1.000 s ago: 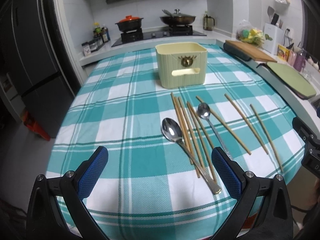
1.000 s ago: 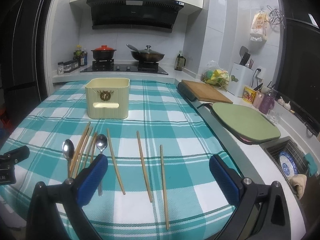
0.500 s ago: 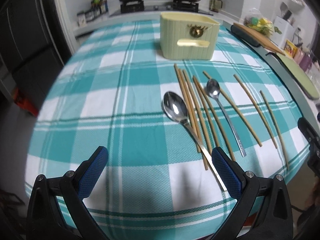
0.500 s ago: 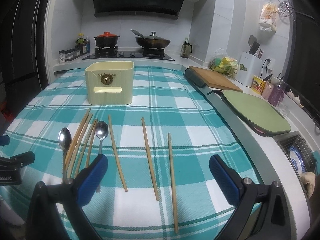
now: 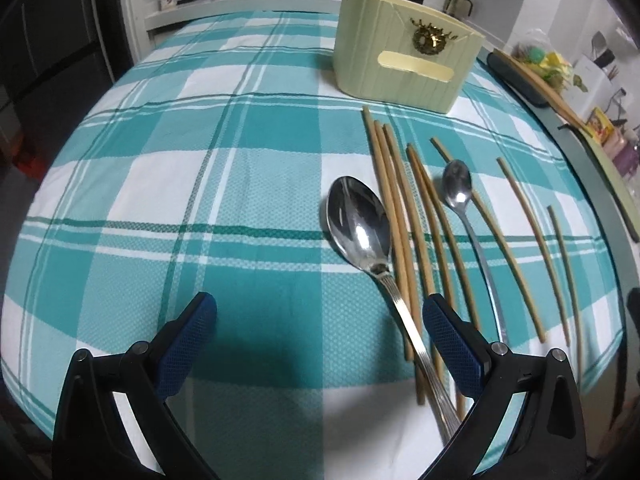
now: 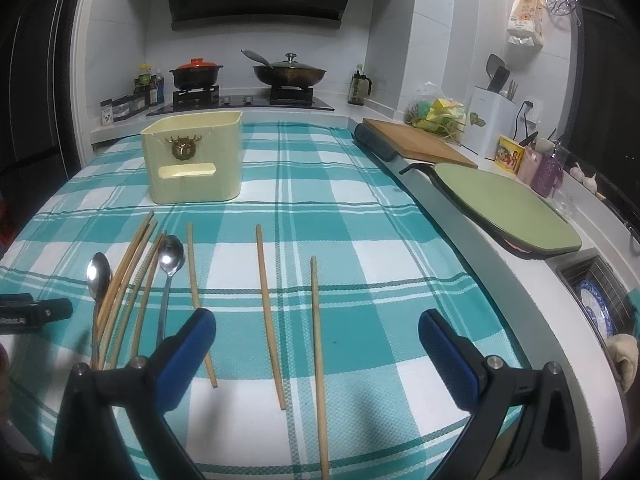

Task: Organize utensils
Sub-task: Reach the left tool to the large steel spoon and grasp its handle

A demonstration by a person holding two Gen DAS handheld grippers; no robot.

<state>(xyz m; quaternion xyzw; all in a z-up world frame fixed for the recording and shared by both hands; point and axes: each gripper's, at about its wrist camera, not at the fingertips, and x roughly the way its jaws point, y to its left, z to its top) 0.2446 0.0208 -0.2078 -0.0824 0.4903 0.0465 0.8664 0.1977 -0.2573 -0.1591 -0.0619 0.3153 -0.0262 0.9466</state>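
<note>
A large steel spoon (image 5: 360,228) and a small steel spoon (image 5: 458,190) lie among several bamboo chopsticks (image 5: 394,200) on the teal checked tablecloth. A cream utensil holder (image 5: 404,64) stands behind them. My left gripper (image 5: 320,330) is open, low over the cloth, with the large spoon's handle just inside its right finger. My right gripper (image 6: 316,344) is open above two separate chopsticks (image 6: 270,320). The right wrist view also shows the holder (image 6: 194,162), the large spoon (image 6: 98,276) and the small spoon (image 6: 170,258).
A stove with a red-lidded pot (image 6: 196,74) and a wok (image 6: 290,74) is at the back. A wooden board (image 6: 416,142) and a green mat (image 6: 504,208) lie on the counter at right. A sink with a plate (image 6: 596,304) is at far right.
My left gripper has dropped and moved forward toward the large spoon, which now looks much closer. My right gripper has moved slightly forward over the chopsticks. Both stay open.
</note>
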